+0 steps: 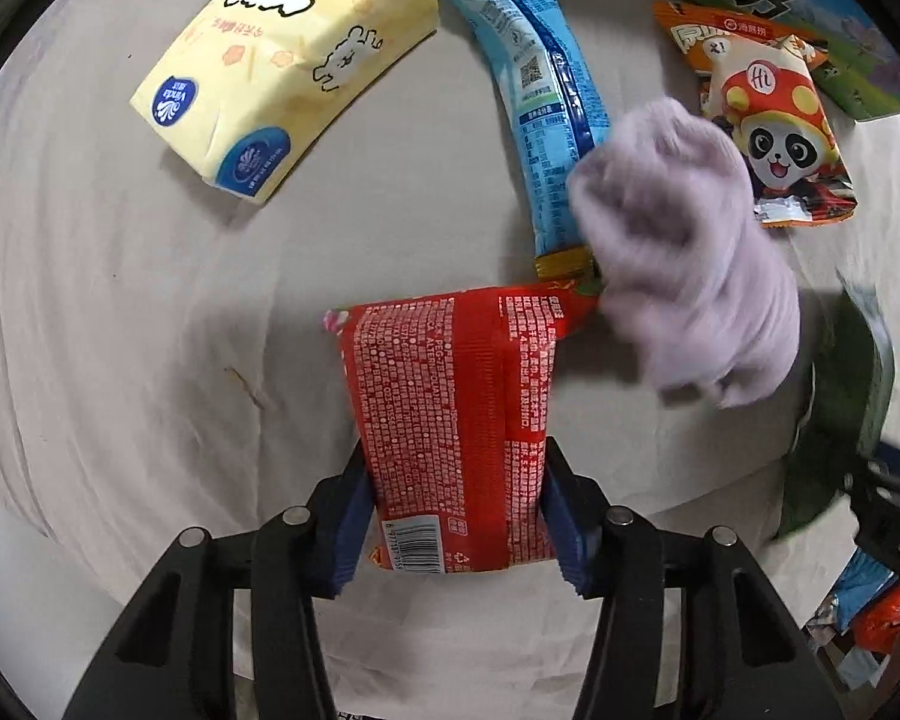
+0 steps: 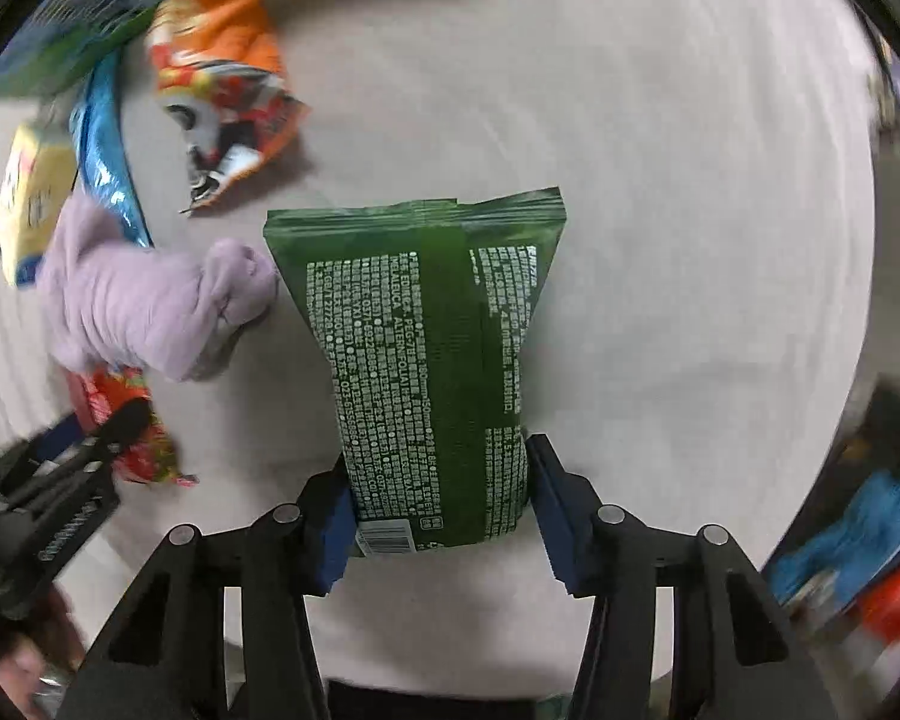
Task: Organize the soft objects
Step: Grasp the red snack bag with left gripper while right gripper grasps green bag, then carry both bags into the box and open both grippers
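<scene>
While a red packet (image 1: 450,420) is pinched at its barcode end between the blue pads of the left tongs (image 1: 456,516), a green packet (image 2: 432,360) is clamped the same way by the right tongs (image 2: 438,504); both pairs are closed only as far as the packets' width allows. Each packet is seen with its printed back upward, above the pale cloth-covered tabletop (image 1: 120,330). A bundled lilac cloth (image 1: 690,276) is found near the middle of the tabletop, just beside the far end of the red packet and, in the right wrist view, touching or nearly touching a far corner of the green packet. Towards the far edge are laid a yellow tissue pack (image 1: 288,60), a long blue packet (image 1: 534,96) and an orange snack bag with a panda print (image 1: 768,120). The lilac cloth is partly overlapped onto the blue packet's near end.
</scene>
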`<act>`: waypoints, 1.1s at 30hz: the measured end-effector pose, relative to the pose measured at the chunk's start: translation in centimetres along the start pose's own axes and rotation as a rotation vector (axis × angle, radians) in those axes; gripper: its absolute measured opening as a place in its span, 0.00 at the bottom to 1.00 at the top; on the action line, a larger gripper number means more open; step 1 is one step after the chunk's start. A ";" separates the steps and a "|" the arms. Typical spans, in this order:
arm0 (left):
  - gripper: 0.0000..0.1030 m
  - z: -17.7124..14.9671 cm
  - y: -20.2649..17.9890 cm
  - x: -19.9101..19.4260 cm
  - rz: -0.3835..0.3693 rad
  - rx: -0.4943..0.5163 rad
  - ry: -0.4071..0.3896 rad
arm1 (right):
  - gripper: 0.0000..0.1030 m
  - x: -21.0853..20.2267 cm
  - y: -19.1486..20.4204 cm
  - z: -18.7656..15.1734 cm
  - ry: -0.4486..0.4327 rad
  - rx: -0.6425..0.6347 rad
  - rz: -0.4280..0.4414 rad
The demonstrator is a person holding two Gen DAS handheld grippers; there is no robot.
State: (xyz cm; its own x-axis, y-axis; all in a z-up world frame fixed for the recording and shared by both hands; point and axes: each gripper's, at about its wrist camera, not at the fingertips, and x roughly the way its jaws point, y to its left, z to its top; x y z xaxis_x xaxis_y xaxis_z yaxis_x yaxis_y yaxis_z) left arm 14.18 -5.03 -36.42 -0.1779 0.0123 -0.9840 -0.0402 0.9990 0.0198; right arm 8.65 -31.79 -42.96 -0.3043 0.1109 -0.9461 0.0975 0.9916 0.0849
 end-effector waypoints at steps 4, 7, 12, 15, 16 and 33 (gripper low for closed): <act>0.51 0.7 -0.6 0.2 -0.007 -0.019 -0.008 | 0.55 0.3 -0.6 -0.7 -0.017 0.019 0.023; 0.49 0.7 -0.8 0.3 -0.004 -0.025 -0.017 | 0.55 1.1 -0.3 -1.2 -0.010 -0.010 -0.013; 0.47 -0.6 -0.6 0.9 0.005 -0.029 -0.048 | 0.49 3.5 2.4 -1.1 -0.029 -0.018 -0.050; 0.45 -2.2 -0.6 2.0 0.019 -0.029 -0.076 | 0.46 3.8 3.4 -2.2 -0.045 -0.039 -0.047; 0.45 -2.8 -0.7 2.0 0.025 -0.028 -0.083 | 0.45 4.4 4.6 -3.1 -0.047 -0.046 -0.046; 0.44 -7.7 0.5 -7.7 -0.028 -0.062 -0.261 | 0.39 -4.0 4.3 -6.2 -0.163 -0.133 0.109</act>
State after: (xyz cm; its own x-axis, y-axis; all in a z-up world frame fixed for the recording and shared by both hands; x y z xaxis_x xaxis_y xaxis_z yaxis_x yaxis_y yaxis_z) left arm 7.93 -4.97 -27.45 0.0833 0.0031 -0.9965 -0.1029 0.9947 -0.0055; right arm 4.40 -27.56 -36.91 -0.1405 0.2160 -0.9662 -0.0074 0.9756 0.2192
